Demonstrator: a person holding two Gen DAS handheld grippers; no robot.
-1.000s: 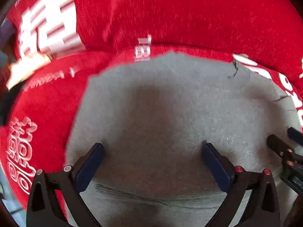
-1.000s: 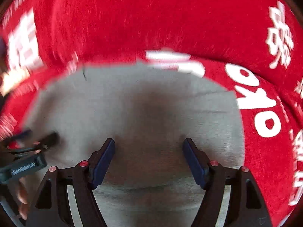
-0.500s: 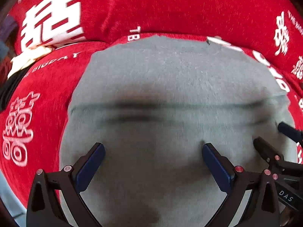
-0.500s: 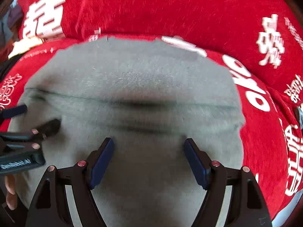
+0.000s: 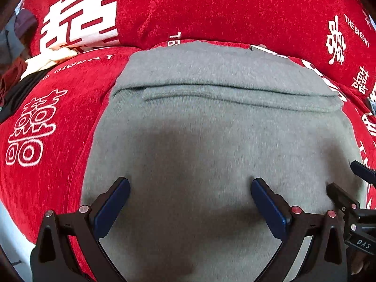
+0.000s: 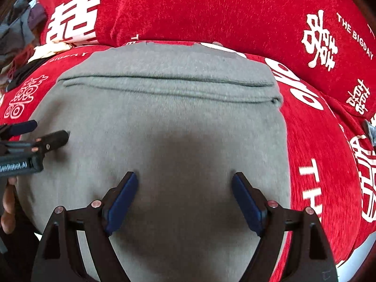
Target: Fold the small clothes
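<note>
A grey knit garment [image 5: 211,129] lies flat on a red sofa cover [image 5: 211,11], with a folded edge [image 5: 235,91] running across its far part. My left gripper [image 5: 189,181] hovers open over the near half of the cloth, nothing between its blue pads. My right gripper [image 6: 185,175] is over the same garment [image 6: 164,117] further right; its jaws are opening and hold nothing. Each gripper shows in the other's view: the right gripper [image 5: 343,176] at the right edge, the left gripper [image 6: 50,128] at the left edge.
The red cover's back cushion [image 6: 211,7] with white lettering rises behind the garment. A pile of other clothes, cream [image 5: 47,56] and dark, lies at the far left. A person's hand [image 6: 7,202] holds the left gripper. The seat's pale front edge [image 5: 9,230] shows at the bottom left.
Both grippers have drawn back toward the near side of the garment. The folded edge has slid up the views and more of the grey cloth now shows. The right jaws stand slightly wider.
</note>
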